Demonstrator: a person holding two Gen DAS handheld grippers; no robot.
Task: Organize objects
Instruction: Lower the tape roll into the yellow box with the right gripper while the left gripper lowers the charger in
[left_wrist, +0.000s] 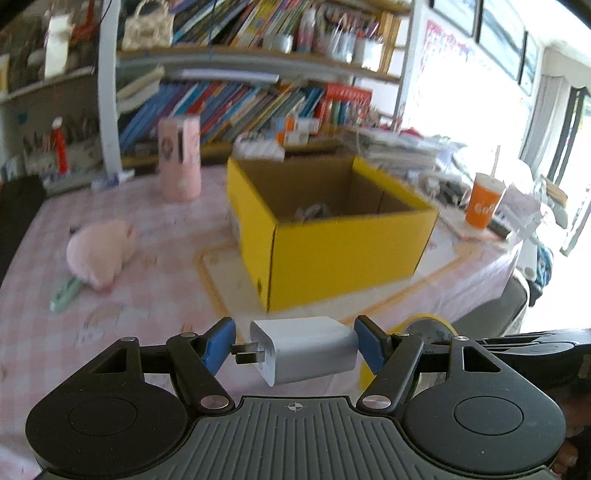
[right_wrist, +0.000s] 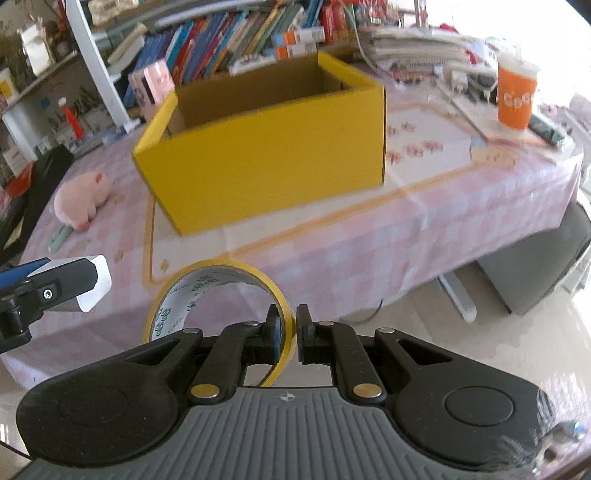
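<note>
The left gripper jaws pinch a white charger; the right gripper jaws pinch a tape roll. Neither is in the yellow box yet. The pink pig toy waits on the bench.

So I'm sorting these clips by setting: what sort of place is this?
Most likely a home study or family room. Crowded shelves of books line the wall, a pink checked tablecloth covers the table, and a soft toy pig lies beside the yellow box.

yellow box, pink checked tablecloth
</note>
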